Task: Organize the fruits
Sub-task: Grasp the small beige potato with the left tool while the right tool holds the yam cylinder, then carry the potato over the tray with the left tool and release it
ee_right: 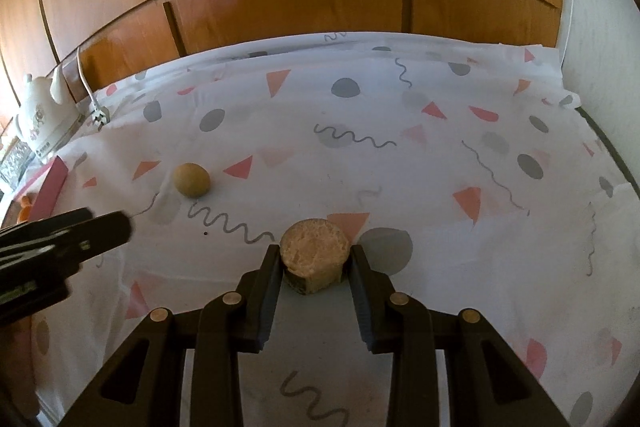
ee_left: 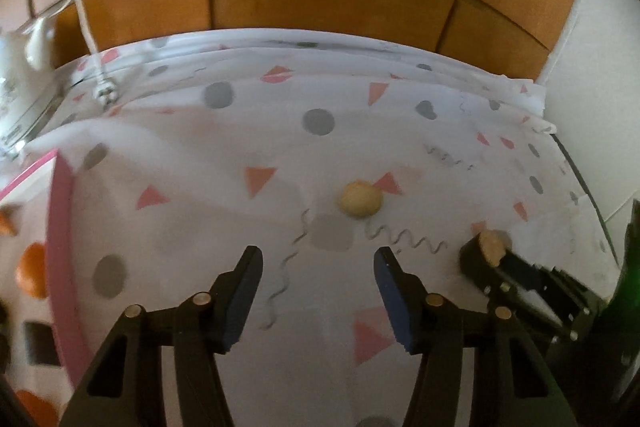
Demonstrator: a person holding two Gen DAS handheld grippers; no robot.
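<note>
My right gripper (ee_right: 314, 265) is clamped on a tan, rough-topped cut piece of fruit (ee_right: 314, 253) just above the white patterned tablecloth (ee_right: 440, 155). My left gripper (ee_left: 318, 263) hangs with its jaws apart, nothing between them, aimed at a round yellowish fruit (ee_left: 360, 204) lying on the cloth just ahead. A pink-rimmed tray (ee_left: 60, 227) with orange fruits (ee_left: 32, 269) sits to my left.

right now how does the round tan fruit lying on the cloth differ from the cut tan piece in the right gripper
The round tan fruit is whole and smooth; the cut tan piece shows a flat, rough cut face. The round fruit lies free on the patterned cloth, while the cut piece sits clamped in the right gripper. The round fruit lies farther left, ahead of the open left gripper. Both are tan.
</note>
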